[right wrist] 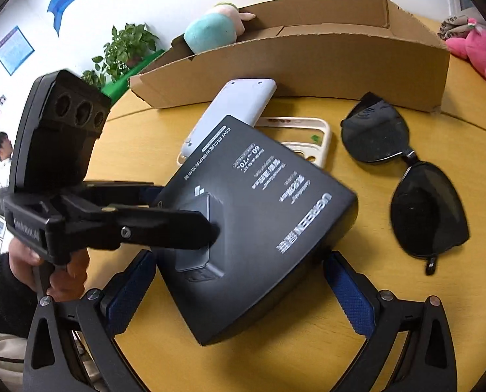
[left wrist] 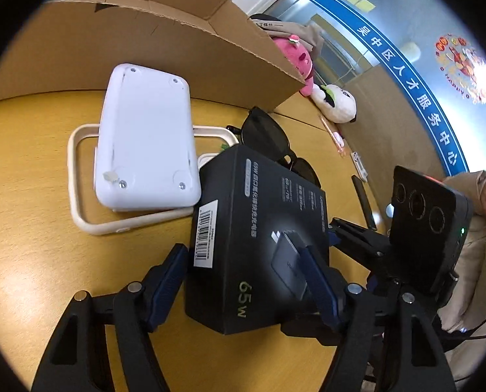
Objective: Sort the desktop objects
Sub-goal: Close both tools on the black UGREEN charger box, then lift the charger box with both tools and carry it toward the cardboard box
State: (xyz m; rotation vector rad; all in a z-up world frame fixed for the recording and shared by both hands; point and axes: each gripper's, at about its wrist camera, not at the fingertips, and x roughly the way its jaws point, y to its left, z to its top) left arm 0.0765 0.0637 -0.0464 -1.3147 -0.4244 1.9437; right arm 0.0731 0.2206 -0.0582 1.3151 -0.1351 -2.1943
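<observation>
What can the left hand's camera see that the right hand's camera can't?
Only the left wrist view shows the white plush toy and pens past the cardboard box.

Only the right wrist view shows the teal plush toy, potted plant and the person's hand.

Both show the black charger box, sunglasses, white device, cream phone case, pink plush toy and the other gripper.

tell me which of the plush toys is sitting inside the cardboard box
The teal and pink plush toy rests inside the cardboard box at its far left end. The pink plush and white plush lie outside it, past its other end.
</observation>
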